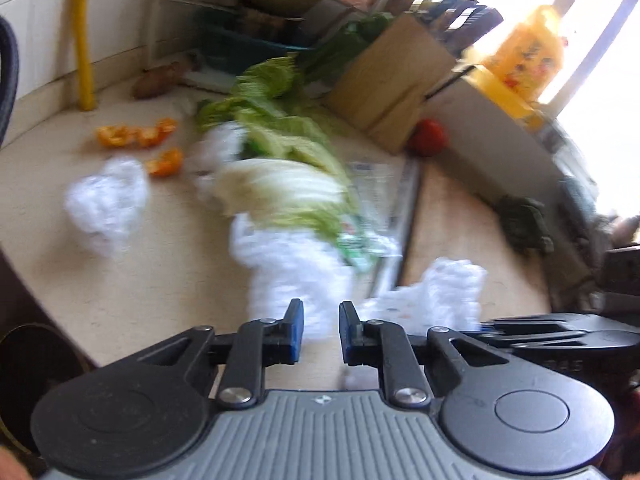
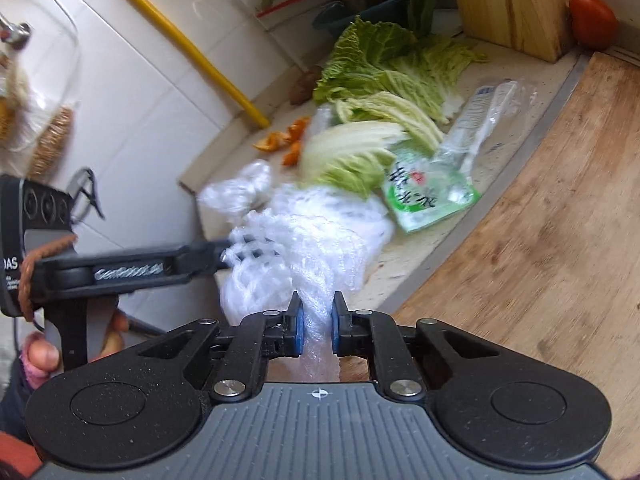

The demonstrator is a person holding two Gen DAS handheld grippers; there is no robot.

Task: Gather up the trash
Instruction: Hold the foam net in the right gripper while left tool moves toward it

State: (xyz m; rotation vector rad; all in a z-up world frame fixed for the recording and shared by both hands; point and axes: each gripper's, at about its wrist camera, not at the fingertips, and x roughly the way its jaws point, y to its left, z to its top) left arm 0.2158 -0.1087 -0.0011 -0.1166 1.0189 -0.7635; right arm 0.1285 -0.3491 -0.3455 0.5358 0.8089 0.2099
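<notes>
Both claws are on the same piece of trash, a white foam net point(image 2: 308, 240). The right claw point(image 2: 317, 330) is closed on a twisted end of it, the pads pressing the foam. The left claw point(image 2: 224, 250) comes in from the left in the right wrist view, its tips buried in the net's far side; its own view shows the jaws narrow with white foam between them, so it reads as gripping the net too, though blur hides the contact. The net hangs just in front of the cabbage point(image 2: 360, 148), over the counter point(image 2: 424, 240).

The step in hand looks like bunching or lifting the net. Next it likely has to go to a bin, which no view shows, so one claw may have to let go first.

Left of the cabbage lie orange peel point(image 1: 138, 136) and a crumpled clear bag point(image 1: 106, 200); right of it, a green-printed wrapper point(image 2: 424, 196) and a clear packet point(image 2: 476, 120), beside a wooden board point(image 2: 560, 220). Behind the cabbage stand a knife block point(image 2: 508, 4) and a tomato point(image 2: 592, 20). White tiles point(image 2: 132, 92) and a yellow pipe point(image 2: 180, 44) back the counter; bright window light falls at the right of the left wrist view.
</notes>
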